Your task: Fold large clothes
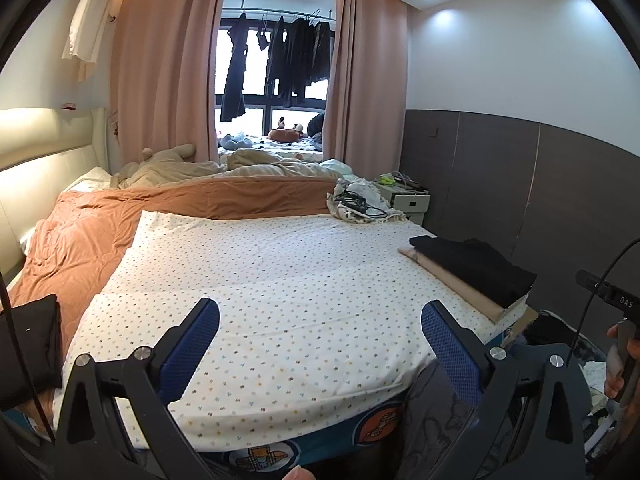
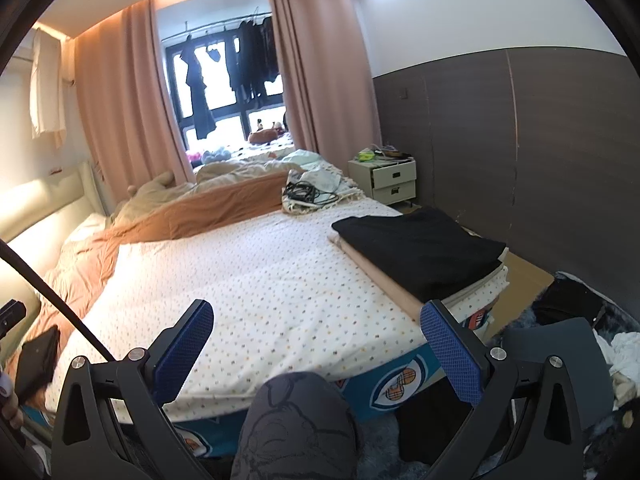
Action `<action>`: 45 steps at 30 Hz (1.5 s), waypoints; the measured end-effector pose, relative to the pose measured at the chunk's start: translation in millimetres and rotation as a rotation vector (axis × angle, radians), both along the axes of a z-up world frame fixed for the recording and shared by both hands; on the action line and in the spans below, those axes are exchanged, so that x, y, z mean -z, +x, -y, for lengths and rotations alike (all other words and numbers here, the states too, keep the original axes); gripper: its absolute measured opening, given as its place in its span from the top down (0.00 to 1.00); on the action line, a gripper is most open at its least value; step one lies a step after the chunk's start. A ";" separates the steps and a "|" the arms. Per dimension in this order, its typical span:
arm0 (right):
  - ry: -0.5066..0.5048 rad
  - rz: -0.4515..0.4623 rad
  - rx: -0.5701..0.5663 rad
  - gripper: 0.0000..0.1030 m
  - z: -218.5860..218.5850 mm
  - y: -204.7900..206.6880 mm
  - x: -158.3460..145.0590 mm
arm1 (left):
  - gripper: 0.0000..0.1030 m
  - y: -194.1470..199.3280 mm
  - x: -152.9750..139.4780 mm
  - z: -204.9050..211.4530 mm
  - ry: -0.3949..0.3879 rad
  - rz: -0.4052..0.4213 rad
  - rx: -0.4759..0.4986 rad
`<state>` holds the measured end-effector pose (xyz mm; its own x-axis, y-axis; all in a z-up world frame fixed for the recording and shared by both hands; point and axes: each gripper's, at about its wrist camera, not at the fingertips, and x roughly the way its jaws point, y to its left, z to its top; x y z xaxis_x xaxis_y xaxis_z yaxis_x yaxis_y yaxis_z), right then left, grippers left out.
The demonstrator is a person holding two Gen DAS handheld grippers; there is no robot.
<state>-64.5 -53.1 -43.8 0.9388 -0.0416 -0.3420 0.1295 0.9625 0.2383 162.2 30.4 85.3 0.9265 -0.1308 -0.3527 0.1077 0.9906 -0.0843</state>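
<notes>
Bedding takes most of both views: a white dotted sheet (image 1: 280, 280) is spread flat over the bed, and an orange blanket (image 1: 100, 220) lies crumpled beside it, toward the headboard. No unfolded garment is seen on the sheet. The clothes that can be seen are already folded: a black garment (image 2: 420, 248) is stacked on a beige garment (image 2: 376, 276) at the right edge of the bed, and a smaller black folded piece (image 1: 28, 344) rests on the blanket at the left. A loose heap of clothes (image 2: 624, 352) is partly visible on the floor at the right; probably the next large piece is to be taken from there.

Such cloth is judged to be light, soft and limp, so it will sag and slide when lifted. It should be taken at two corners or at the shoulder seams, one for each claw, and the fabric pinched firmly.

The left gripper (image 1: 320, 320) is held above the near part of the sheet with its blue pads spread wide and nothing between them. The right gripper (image 2: 316, 320) is likewise spread wide and empty, close to the beige garment.
</notes>
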 end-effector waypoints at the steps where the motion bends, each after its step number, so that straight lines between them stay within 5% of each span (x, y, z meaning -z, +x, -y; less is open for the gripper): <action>1: -0.001 0.001 -0.002 0.00 0.1 -0.6 2.0 | 0.00 -3.7 2.6 0.9 0.006 0.001 -0.010; 10: -0.088 0.025 -0.013 0.00 -23.4 -7.9 16.1 | 0.00 -19.4 21.1 1.9 -0.020 -0.013 -0.055; 45: -0.099 0.029 -0.026 0.00 -32.2 -15.0 27.9 | 0.00 -31.8 21.9 2.1 -0.030 0.023 -0.069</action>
